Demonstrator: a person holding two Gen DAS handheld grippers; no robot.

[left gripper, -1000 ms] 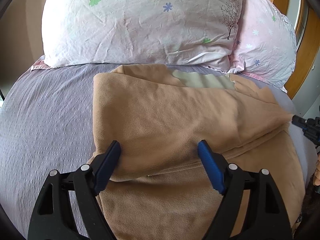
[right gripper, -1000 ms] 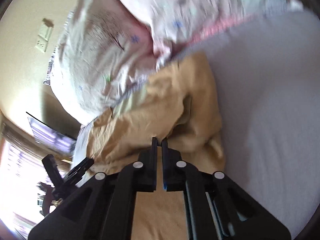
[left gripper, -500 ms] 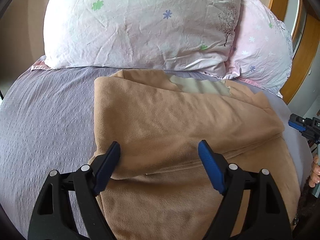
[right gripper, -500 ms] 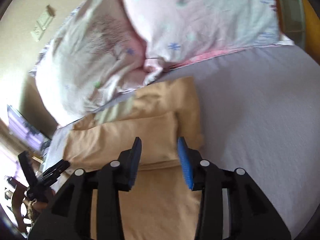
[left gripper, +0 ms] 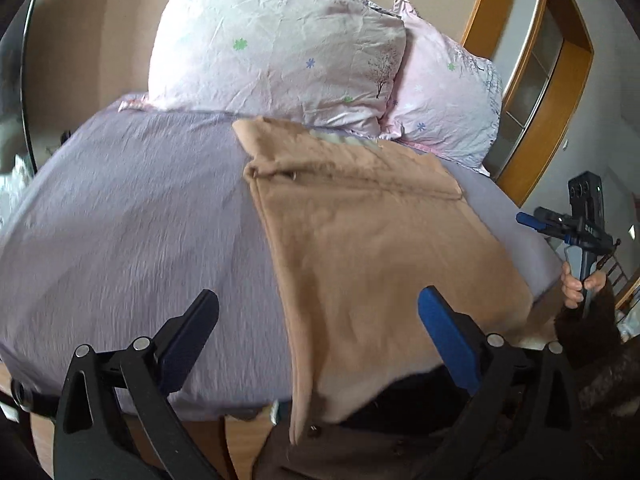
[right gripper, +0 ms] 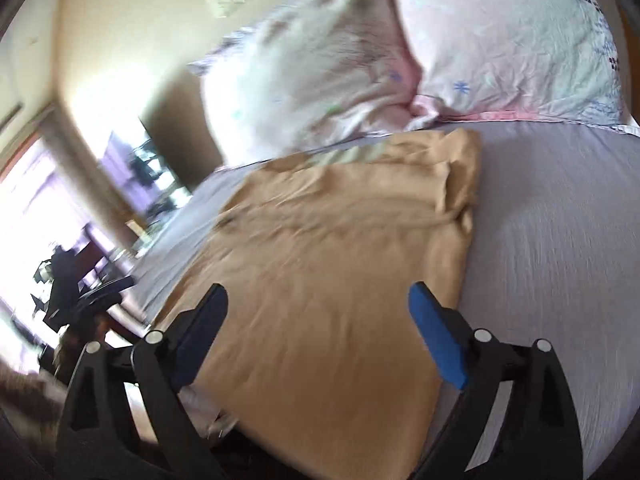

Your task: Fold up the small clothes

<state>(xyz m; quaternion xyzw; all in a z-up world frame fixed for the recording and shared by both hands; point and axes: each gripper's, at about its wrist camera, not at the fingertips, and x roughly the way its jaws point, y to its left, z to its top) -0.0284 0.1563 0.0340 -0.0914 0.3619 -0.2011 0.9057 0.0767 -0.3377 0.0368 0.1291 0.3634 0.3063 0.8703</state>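
1 tan fleece garment (left gripper: 372, 248), folded, flat on lilac-sheeted bed (left gripper: 140, 216); 2 floral pillows (left gripper: 276, 52) behind. Left gripper (left gripper: 318, 322) & right gripper (right gripper: 318, 314): jaws wide apart, holding nothing.

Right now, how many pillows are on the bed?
2. A white floral pillow stands at the head of the bed, behind the tan garment. A pink floral pillow leans beside it, toward the wooden frame. Any others would be out of view.
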